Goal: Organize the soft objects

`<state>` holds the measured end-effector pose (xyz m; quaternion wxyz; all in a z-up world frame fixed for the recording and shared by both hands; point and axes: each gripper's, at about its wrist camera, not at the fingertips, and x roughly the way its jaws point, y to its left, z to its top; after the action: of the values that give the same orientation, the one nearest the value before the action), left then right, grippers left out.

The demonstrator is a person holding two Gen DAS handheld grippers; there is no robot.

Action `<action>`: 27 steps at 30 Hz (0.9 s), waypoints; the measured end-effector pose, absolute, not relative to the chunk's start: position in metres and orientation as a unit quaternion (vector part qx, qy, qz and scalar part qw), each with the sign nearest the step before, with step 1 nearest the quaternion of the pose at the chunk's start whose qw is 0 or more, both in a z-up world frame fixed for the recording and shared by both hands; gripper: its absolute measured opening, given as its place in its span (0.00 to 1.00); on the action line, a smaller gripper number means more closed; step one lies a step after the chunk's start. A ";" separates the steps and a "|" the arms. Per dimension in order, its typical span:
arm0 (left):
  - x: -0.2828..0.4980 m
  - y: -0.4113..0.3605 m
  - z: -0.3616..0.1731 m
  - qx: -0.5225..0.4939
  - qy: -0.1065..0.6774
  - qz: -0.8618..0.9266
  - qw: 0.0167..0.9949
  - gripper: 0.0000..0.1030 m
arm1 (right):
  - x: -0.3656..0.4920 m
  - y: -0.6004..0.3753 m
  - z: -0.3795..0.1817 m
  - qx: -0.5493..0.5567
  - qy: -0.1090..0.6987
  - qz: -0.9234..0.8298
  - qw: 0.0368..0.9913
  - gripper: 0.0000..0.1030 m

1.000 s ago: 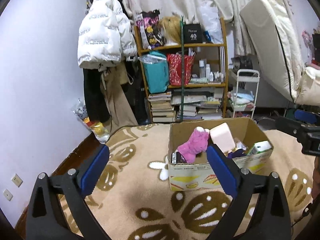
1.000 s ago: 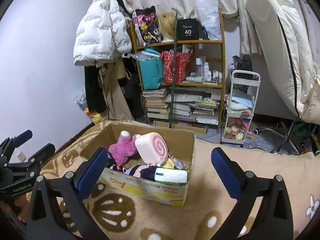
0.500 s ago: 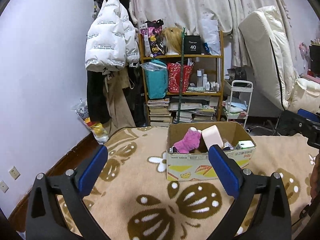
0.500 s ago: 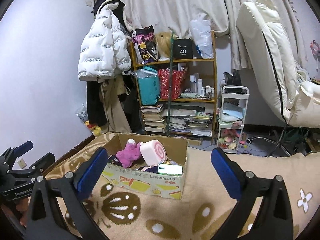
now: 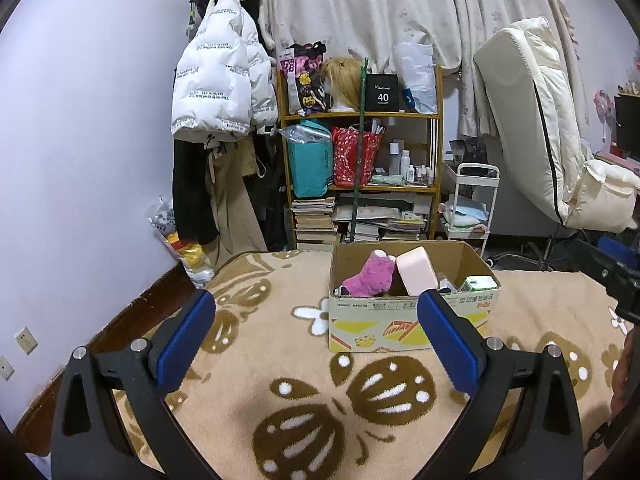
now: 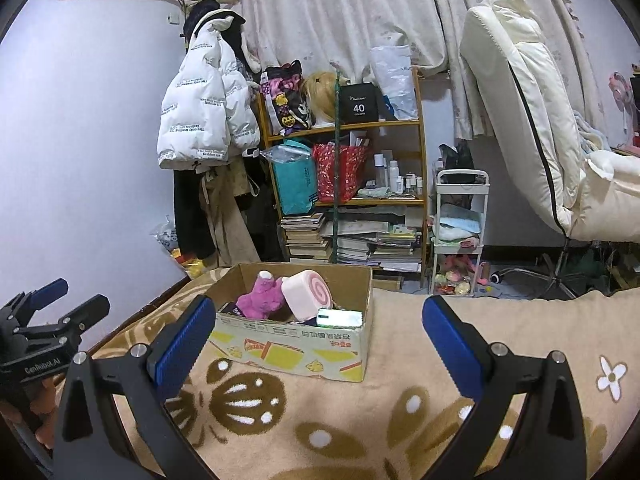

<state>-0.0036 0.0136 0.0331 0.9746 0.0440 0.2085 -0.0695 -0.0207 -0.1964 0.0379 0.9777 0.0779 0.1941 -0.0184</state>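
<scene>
Beige flower-patterned blanket [image 5: 280,360] covers the surface, a cluttered wooden bookshelf [image 5: 360,168] beyond it. Near the middle sits an open printed cardboard box [image 6: 296,346], apparently the collecting place, holding a magenta plush toy [image 6: 260,298], a pink swirl-roll cushion [image 6: 308,294] and a small white-green carton [image 6: 340,318]. Left gripper [image 5: 316,340] and right gripper [image 6: 316,338] hover spread wide, empty, short of the box.

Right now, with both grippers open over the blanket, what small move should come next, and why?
Probably ease the right gripper forward toward the cardboard box. Its jaws are open and empty, and the pink plush lies on top, short of reach.
</scene>
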 end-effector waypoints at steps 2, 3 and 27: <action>-0.003 0.015 0.031 0.040 0.212 -0.071 0.974 0.97 | -0.017 -0.197 0.034 0.076 0.198 -0.019 0.977 1.00; -0.001 0.016 0.031 0.038 0.214 -0.074 0.973 0.97 | -0.016 -0.198 0.031 0.079 0.200 -0.014 0.977 1.00; 0.017 -0.001 0.011 0.073 0.246 -0.065 0.964 0.97 | 0.001 -0.208 0.005 0.076 0.226 -0.022 0.971 1.00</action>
<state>0.0172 -0.0013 0.0109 0.9644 0.0725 0.2459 -0.0651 0.0011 -0.2077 0.0046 0.9709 0.0760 0.2259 -0.0224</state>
